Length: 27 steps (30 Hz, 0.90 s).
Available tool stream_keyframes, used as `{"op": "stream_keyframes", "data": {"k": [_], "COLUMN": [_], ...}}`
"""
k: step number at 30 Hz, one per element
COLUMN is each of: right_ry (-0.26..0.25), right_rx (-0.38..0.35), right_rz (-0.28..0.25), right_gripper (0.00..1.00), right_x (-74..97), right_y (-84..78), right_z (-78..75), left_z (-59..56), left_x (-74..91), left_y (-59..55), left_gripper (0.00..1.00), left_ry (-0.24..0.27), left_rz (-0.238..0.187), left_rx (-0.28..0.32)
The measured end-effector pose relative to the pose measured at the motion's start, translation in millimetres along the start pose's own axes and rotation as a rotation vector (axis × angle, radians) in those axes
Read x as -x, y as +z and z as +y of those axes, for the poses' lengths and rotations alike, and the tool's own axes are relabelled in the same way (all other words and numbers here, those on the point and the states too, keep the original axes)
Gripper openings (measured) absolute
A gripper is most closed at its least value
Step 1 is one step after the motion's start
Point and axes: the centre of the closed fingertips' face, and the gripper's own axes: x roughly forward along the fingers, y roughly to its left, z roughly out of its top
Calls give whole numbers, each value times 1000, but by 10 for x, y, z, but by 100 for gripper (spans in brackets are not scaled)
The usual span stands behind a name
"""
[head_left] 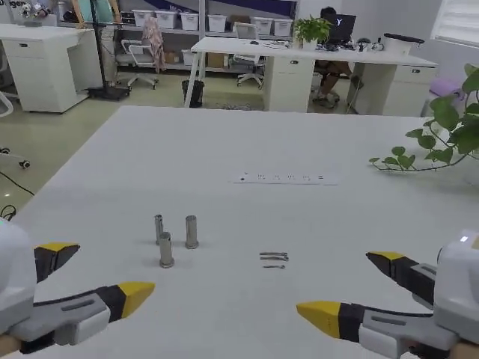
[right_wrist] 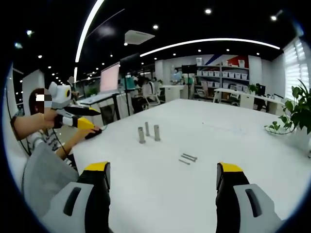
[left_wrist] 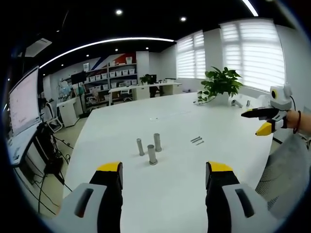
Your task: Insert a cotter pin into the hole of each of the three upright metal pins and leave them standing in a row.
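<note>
With left gripper (head_left: 97, 273) and right gripper (head_left: 348, 284) gaping empty, take one cotter pin (head_left: 274, 256) near the table's (head_left: 224, 149) front edge by its head, without knocking the metal pins (head_left: 166, 250)

- The head camera sits high at the near edge of the white table (head_left: 224, 149) and faces forward and down. The left gripper (head_left: 105, 271) and right gripper (head_left: 340, 283) poke in at its bottom corners.
- The left gripper camera rides low, looking along its own spread jaws across the tabletop toward the windows. The right gripper enters at its right edge.
- The right gripper camera, equally low, looks toward the shelves and catches the left gripper at its left.
- All three views share mid-table: the three metal pins (head_left: 172, 241) and the cotter pins (head_left: 274, 259), a little ahead of each lens.
</note>
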Motion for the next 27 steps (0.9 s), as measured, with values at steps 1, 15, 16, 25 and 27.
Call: {"op": "stream_keyframes", "data": {"k": [1,15,16,25,27], "right_ry": [-1,32,33,37,38], "right_rx": [-1,1,2,9,10], "right_rz": [1,7,8,10,12], "right_gripper": [90,81,81,79,79], "right_x": [-1,-82,-90,-163,-176], "right_y": [-5,-34,-33,-18,-22], "right_z": [0,56,59,76,81], "left_z": [37,544,558,686,703], "left_x": [-16,-326,-356,-678,-754], "left_y": [4,88,84,-18,-36], "left_gripper": [66,53,52,45,43], "left_ry": [5,40,41,20,16], "left_rz": [-4,-38,-32,-2,7], "left_rx": [5,22,20,12,4]}}
